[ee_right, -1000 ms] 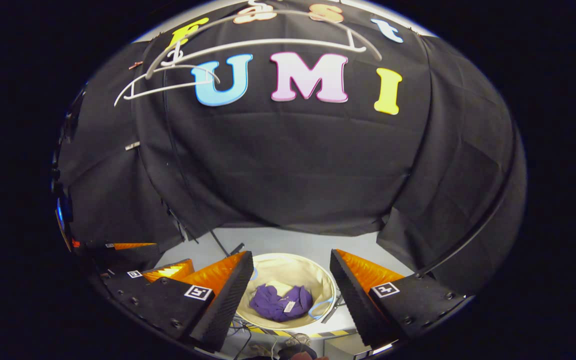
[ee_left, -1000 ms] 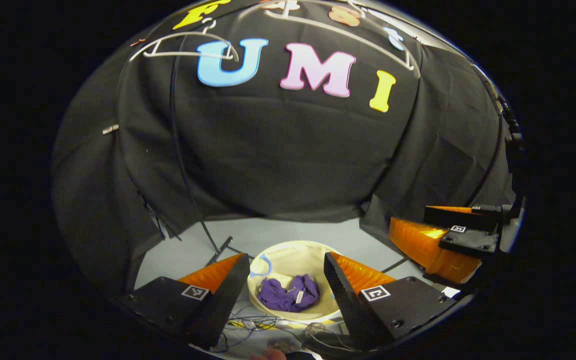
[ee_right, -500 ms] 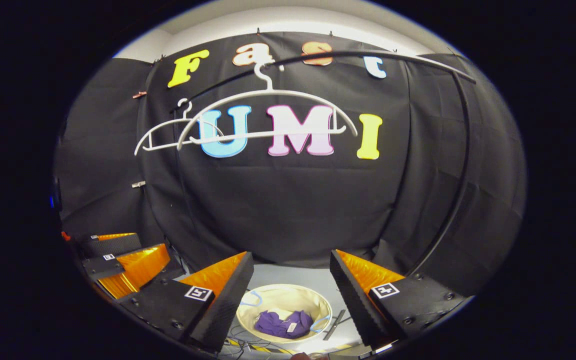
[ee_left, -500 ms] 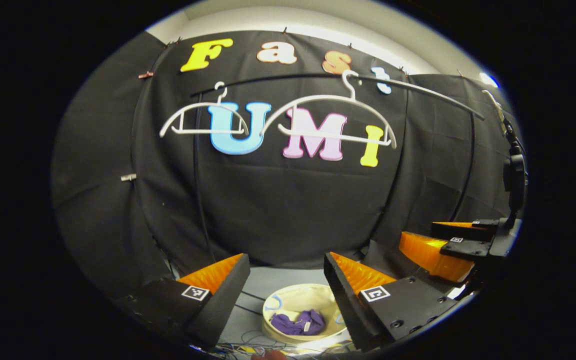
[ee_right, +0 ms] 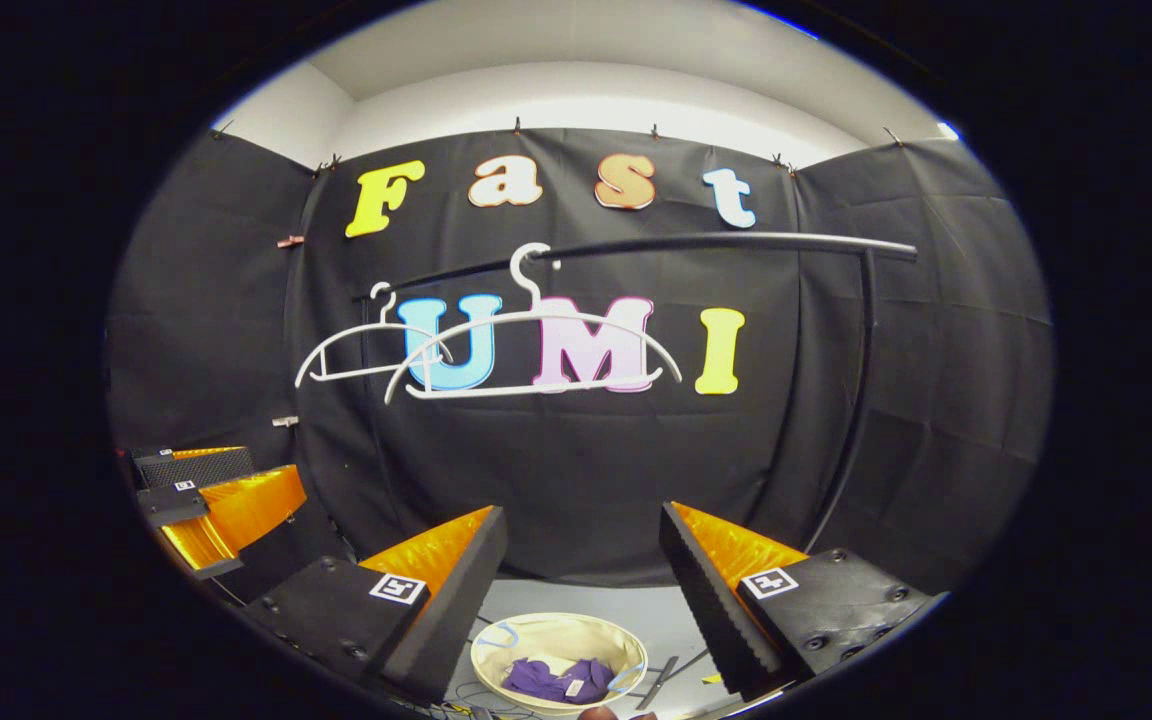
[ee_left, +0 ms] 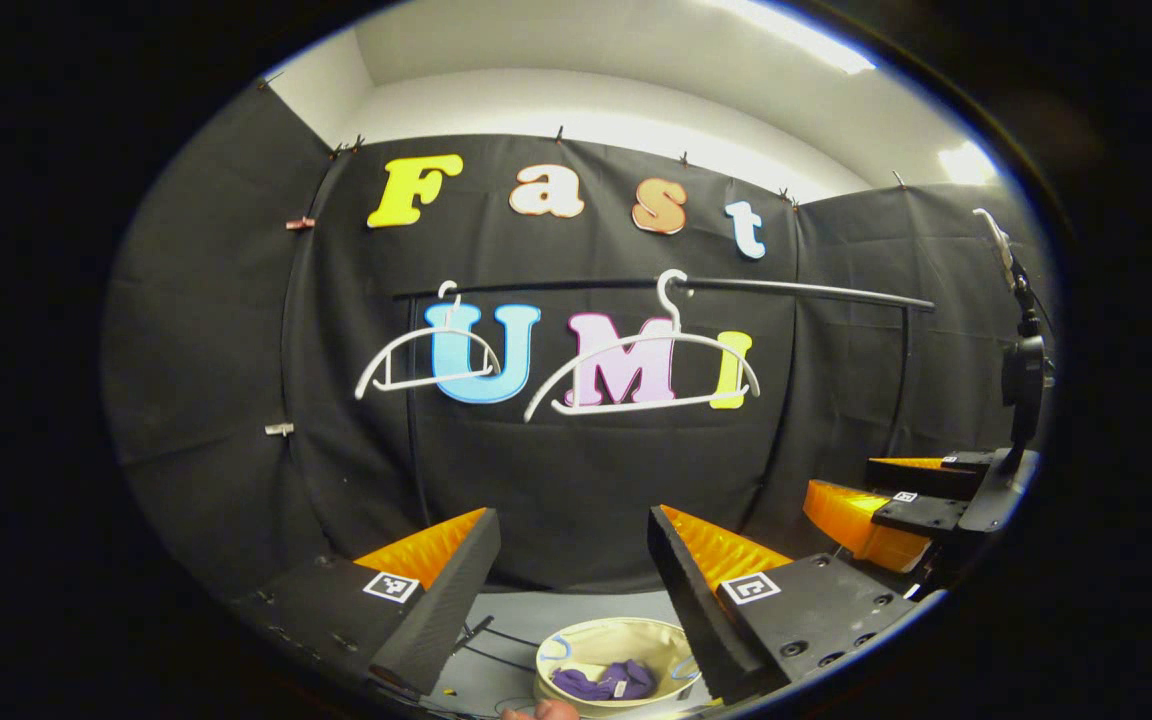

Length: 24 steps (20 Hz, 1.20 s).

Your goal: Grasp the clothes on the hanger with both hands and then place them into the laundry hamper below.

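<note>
A staged recording booth: black cloth clipped up as walls mid-frame, white room wall above it, a rail with bare hangers, cables on the grey floor below.

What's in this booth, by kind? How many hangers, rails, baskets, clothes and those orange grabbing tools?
White hangers: 2
Black rail: 1
Cream laundry hamper: 1
Purple clothes, in the hamper: 1
Grippers with orange fingers: 2, the right gripper and the left gripper
Total: 7
</note>
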{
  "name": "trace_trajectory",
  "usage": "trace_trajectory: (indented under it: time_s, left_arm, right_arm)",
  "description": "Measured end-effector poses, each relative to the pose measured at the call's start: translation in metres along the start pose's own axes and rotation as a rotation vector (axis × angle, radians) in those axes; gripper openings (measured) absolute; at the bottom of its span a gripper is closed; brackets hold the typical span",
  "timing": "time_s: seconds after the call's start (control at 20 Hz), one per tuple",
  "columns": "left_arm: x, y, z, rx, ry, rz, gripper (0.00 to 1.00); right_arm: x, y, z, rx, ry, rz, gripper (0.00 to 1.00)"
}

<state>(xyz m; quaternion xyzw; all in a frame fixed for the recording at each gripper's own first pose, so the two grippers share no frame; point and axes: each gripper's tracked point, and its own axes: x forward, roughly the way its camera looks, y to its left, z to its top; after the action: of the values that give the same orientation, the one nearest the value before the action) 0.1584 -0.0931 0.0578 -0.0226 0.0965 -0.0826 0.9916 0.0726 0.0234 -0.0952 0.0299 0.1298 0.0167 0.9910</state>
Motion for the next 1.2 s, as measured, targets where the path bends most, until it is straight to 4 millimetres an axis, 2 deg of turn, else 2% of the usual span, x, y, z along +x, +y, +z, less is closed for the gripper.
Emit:
trace_trajectory:
  time_s: [0.05, 0.1, 0.15, 0.2, 0.25, 0.35, 0.4, 0.5, 0.55, 0.6, 0.65, 0.7, 0.75, 0.8, 0.95, 1.1, 1.15, 1.2]
  left_arm:
    - [-0.006, -0.001, 0.008, 0.011, -0.018, 0.008, 0.94]
    - [-0.014, -0.004, 0.014, 0.017, -0.031, 0.006, 0.94]
    - [-0.02, -0.008, 0.019, 0.019, -0.044, 0.001, 0.9]
    - [-0.026, -0.008, 0.024, 0.017, -0.052, 0.001, 0.94]
    - [-0.031, -0.009, 0.027, 0.014, -0.056, 0.0, 0.9]
    - [-0.04, -0.006, 0.029, 0.011, -0.054, 0.017, 0.94]
    - [-0.044, -0.004, 0.031, 0.012, -0.056, 0.028, 0.9]
    - [-0.05, -0.002, 0.035, 0.02, -0.063, 0.045, 0.94]
    - [-0.053, 0.001, 0.037, 0.03, -0.068, 0.054, 0.9]
    - [-0.055, 0.004, 0.038, 0.035, -0.071, 0.061, 0.94]
    - [-0.057, 0.006, 0.04, 0.033, -0.071, 0.063, 0.94]
    - [-0.06, 0.006, 0.041, 0.024, -0.072, 0.064, 0.94]
    - [-0.063, 0.006, 0.046, 0.015, -0.079, 0.062, 0.9]
    - [-0.065, 0.007, 0.05, 0.011, -0.089, 0.061, 0.94]
    - [-0.069, 0.013, 0.057, 0.028, -0.105, 0.067, 0.94]
    - [-0.072, 0.01, 0.062, 0.029, -0.117, 0.061, 0.94]
    - [-0.072, 0.008, 0.065, 0.026, -0.121, 0.058, 0.94]
    - [-0.072, 0.008, 0.066, 0.026, -0.123, 0.057, 0.94]
  right_arm:
    - [-0.004, -0.001, 0.009, 0.002, -0.016, -0.001, 0.94]
    - [-0.008, -0.001, 0.017, 0.0, -0.032, 0.0, 0.98]
    - [-0.012, 0.0, 0.024, -0.006, -0.049, 0.0, 0.98]
    - [-0.016, -0.002, 0.031, -0.011, -0.064, -0.002, 0.98]
    - [-0.02, -0.002, 0.037, -0.012, -0.078, -0.001, 0.98]
    - [-0.026, -0.001, 0.046, -0.008, -0.098, -0.004, 1.0]
    - [-0.029, -0.001, 0.05, -0.009, -0.107, -0.006, 1.0]
    - [-0.035, 0.0, 0.055, -0.019, -0.119, -0.002, 1.0]
    - [-0.037, 0.0, 0.058, -0.025, -0.127, 0.001, 0.98]
    - [-0.04, 0.001, 0.06, -0.03, -0.132, 0.002, 0.98]
    - [-0.044, 0.0, 0.061, -0.031, -0.137, 0.004, 0.93]
    - [-0.046, 0.0, 0.063, -0.032, -0.142, 0.005, 0.98]
    - [-0.048, 0.001, 0.065, -0.033, -0.148, 0.006, 0.98]
    - [-0.049, 0.002, 0.067, -0.034, -0.152, 0.007, 0.98]
    - [-0.052, 0.002, 0.074, -0.036, -0.168, 0.007, 0.98]
    - [-0.053, 0.002, 0.081, -0.034, -0.185, 0.001, 0.98]
    - [-0.053, 0.001, 0.082, -0.037, -0.191, -0.001, 0.93]
    - [-0.054, 0.0, 0.083, -0.041, -0.195, -0.004, 0.93]
